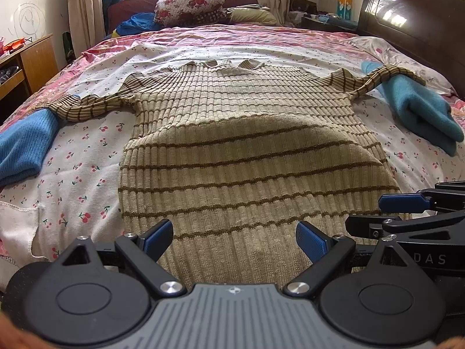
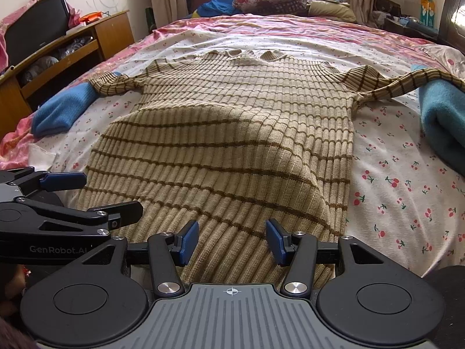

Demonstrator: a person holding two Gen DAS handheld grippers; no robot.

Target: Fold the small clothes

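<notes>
A beige ribbed sweater [image 1: 241, 133] with thin brown stripes lies flat on the bed, collar far, hem near me, sleeves spread left and right. It also shows in the right wrist view [image 2: 232, 133]. My left gripper [image 1: 234, 240] is open and empty just above the hem. My right gripper [image 2: 232, 242] is open and empty over the hem's right part. The right gripper also shows at the right edge of the left wrist view [image 1: 407, 203], and the left gripper shows at the left of the right wrist view [image 2: 87, 192].
Folded blue garments lie under each sleeve end [image 1: 26, 142] [image 1: 421, 110]. The bed has a cherry-print sheet [image 1: 87, 145]. Pillows and bedding [image 1: 189, 3] are piled at the far end. A dark headboard [image 1: 412, 17] stands right, and a wooden cabinet with a TV [image 2: 37, 26] stands left.
</notes>
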